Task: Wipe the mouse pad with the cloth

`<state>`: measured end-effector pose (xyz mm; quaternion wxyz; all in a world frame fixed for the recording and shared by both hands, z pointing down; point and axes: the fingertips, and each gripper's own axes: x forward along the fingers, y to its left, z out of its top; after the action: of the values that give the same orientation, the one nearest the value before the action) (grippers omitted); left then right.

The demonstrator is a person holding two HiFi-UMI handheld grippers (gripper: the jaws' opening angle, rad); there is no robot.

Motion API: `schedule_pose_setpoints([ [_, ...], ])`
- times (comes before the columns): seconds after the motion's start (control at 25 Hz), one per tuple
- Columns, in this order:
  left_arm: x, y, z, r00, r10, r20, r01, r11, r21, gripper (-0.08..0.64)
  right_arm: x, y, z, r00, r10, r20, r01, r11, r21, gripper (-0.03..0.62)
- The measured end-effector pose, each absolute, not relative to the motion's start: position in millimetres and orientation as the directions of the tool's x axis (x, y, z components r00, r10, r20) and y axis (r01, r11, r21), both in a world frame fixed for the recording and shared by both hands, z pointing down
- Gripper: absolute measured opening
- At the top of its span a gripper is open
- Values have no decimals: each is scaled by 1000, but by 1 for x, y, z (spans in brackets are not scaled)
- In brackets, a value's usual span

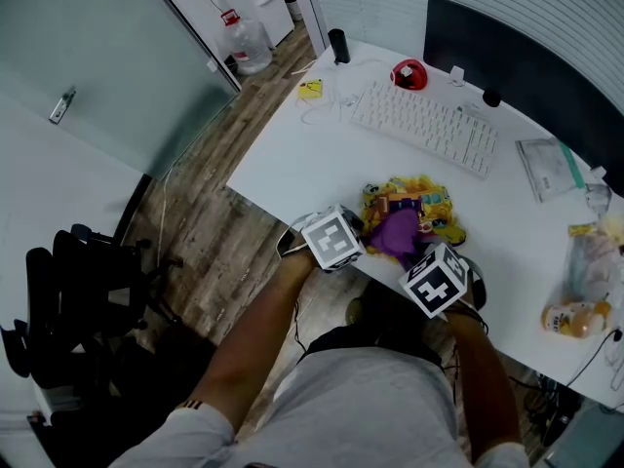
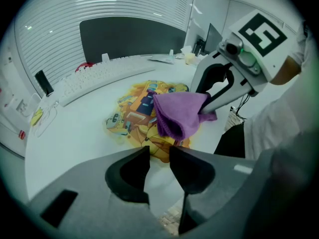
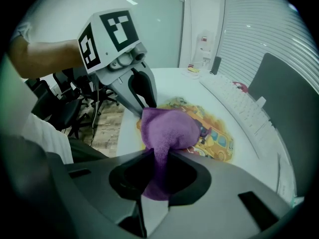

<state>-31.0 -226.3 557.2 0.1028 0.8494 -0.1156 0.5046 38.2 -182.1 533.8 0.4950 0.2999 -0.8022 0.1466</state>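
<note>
A yellow cartoon-print mouse pad [image 1: 414, 203] lies near the white desk's front edge [image 1: 292, 217]. Part of a purple cloth [image 1: 395, 234] rests bunched on the near part of the pad. My right gripper [image 3: 160, 156] is shut on one end of the cloth [image 3: 167, 128]. From the left gripper view the cloth [image 2: 177, 113] hangs from the right gripper [image 2: 204, 106] over the pad [image 2: 134, 113]. My left gripper [image 2: 159, 156] sits just short of the pad's near edge, jaws almost together with nothing between them. In the right gripper view its fingertips [image 3: 147, 105] stand at the cloth's far side.
A white keyboard [image 1: 424, 125], a red mouse [image 1: 409, 74] and a dark monitor [image 1: 517, 66] sit beyond the pad. A plastic bag [image 1: 551, 164] and bottles [image 1: 575, 315] stand at the right. Black office chairs [image 1: 78, 291] are on the floor at the left.
</note>
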Motion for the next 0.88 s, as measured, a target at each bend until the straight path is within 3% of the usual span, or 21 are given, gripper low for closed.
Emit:
schedule_pose_setpoints([
  [0.88,-31,-219,560,453,-61,889,-320,-942,99,133,166,-185,532,-217,-404,889,-799,597,76,71],
])
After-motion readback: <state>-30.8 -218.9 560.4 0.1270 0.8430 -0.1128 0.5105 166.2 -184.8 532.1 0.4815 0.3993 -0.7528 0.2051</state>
